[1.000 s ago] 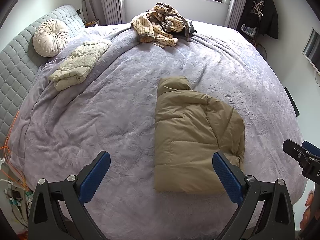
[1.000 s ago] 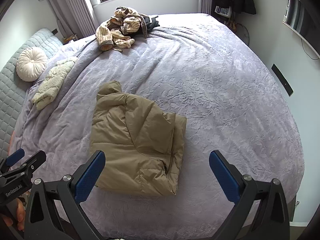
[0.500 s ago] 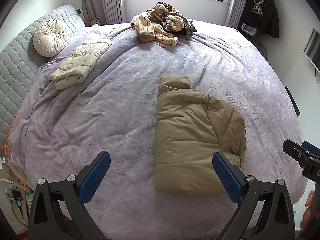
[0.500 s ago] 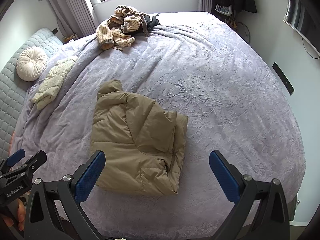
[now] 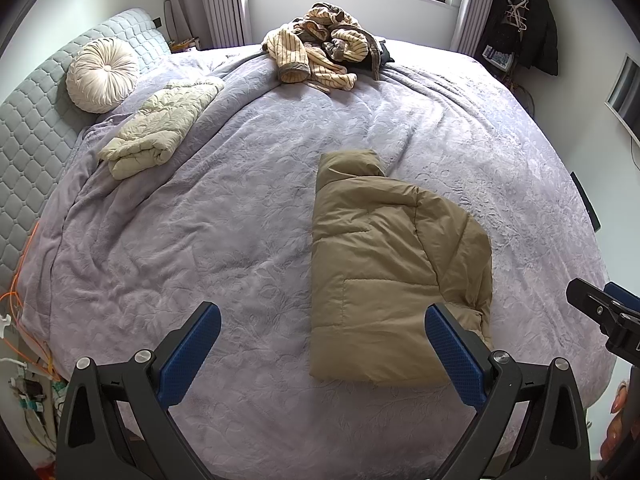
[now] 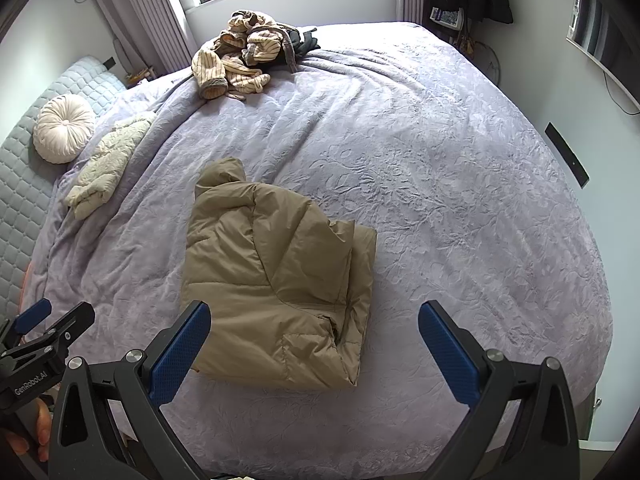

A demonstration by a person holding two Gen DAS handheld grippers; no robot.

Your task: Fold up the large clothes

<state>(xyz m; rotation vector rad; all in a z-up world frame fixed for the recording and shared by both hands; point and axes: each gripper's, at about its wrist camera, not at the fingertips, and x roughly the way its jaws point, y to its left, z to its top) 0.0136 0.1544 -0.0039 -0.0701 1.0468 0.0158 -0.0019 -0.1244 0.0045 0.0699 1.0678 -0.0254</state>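
Note:
A tan puffer jacket [image 5: 384, 272] [image 6: 272, 280] lies folded in half on the lilac bedspread [image 5: 224, 240] [image 6: 460, 200], collar toward the window. My left gripper [image 5: 324, 320] hovers open above the bed's near edge, its right finger over the jacket's lower right corner. My right gripper [image 6: 316, 316] is open too, its left finger over the jacket's lower left hem. Neither holds anything. In the left wrist view the right gripper [image 5: 608, 312] shows at the right edge; in the right wrist view the left gripper [image 6: 44, 332] shows at the left edge.
A folded cream quilted garment [image 5: 160, 128] [image 6: 104, 168] lies near a round pillow [image 5: 102, 74] [image 6: 62, 128] by the grey headboard [image 5: 28, 128]. A heap of striped clothes [image 5: 324, 52] [image 6: 244, 56] sits at the far edge under the window. Orange cables [image 5: 24, 288] hang left of the bed.
Both views have shifted very slightly; the jacket lies as before and both grippers stay open.

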